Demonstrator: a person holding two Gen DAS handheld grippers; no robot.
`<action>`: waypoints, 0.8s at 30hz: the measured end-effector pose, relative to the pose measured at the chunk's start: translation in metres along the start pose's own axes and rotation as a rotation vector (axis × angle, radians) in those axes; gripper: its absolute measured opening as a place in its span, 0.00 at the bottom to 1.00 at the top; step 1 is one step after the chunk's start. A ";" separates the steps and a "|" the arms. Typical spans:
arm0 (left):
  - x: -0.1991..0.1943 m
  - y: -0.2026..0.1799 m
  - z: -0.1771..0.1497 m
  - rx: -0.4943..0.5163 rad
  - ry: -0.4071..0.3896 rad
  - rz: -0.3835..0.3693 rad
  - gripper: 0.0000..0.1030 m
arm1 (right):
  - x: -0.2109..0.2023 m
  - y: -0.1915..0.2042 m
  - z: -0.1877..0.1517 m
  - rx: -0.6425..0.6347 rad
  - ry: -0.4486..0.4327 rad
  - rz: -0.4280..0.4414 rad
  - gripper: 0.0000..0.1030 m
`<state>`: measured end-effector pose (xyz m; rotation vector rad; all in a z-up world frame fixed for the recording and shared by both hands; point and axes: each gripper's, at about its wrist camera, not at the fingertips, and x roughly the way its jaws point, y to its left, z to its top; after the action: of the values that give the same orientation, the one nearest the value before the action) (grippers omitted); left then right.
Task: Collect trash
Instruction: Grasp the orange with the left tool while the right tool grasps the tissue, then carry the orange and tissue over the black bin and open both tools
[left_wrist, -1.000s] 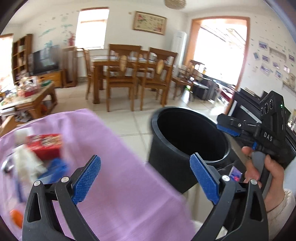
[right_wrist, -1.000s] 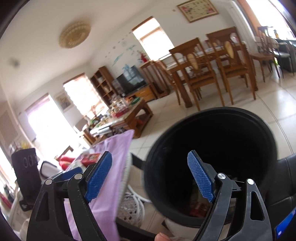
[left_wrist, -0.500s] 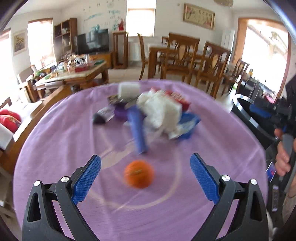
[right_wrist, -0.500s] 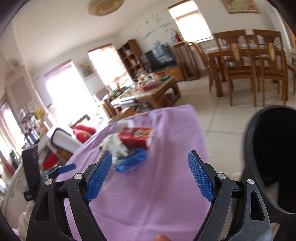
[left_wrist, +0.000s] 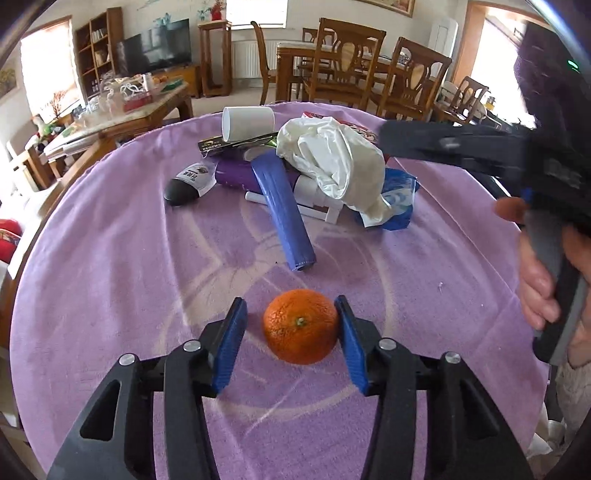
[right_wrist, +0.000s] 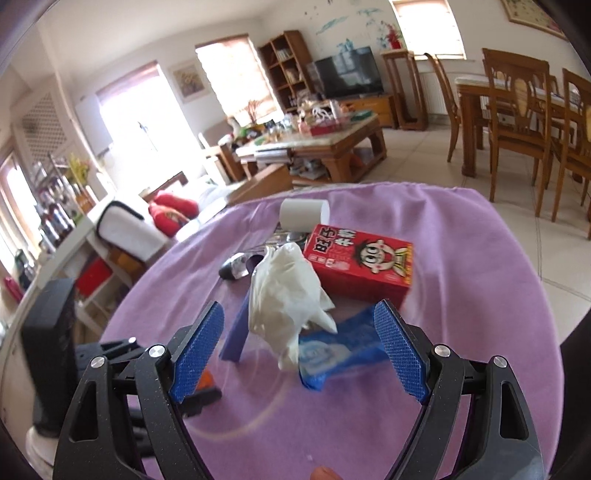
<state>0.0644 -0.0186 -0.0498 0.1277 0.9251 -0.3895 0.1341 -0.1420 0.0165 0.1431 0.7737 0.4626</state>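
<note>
Swung from the bin, the left tool (left_wrist: 291, 332) has just been closing around the orange (left_wrist: 301, 325), right pad touching, left pad apart, so next squeeze and lift, while the right tool (right_wrist: 295, 350) hangs open beyond the orange over the white bag (right_wrist: 286, 299).

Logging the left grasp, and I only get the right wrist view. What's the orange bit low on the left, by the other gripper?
Observer: A whole orange on the purple cloth, sitting between the jaws of the left gripper.
Operator: Clamped?
Observer: Not yet. The jaws have just been closing. One pad touches the orange and the other stands clear of it.
Operator: Anything under the crumpled white bag?
Observer: Yes, a white tube pokes out beneath it, beside the blue roll.
</note>
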 end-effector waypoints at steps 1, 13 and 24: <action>0.001 0.001 0.002 -0.007 -0.002 -0.018 0.37 | 0.009 0.004 0.002 -0.013 0.019 -0.014 0.71; -0.015 0.016 0.000 -0.054 -0.080 -0.063 0.35 | 0.037 0.009 -0.005 -0.040 0.060 -0.004 0.08; -0.041 0.011 -0.001 -0.050 -0.228 -0.056 0.35 | -0.058 -0.018 -0.017 0.038 -0.113 0.069 0.08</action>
<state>0.0463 0.0030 -0.0184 0.0113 0.7135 -0.4233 0.0927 -0.1852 0.0365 0.2301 0.6686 0.5010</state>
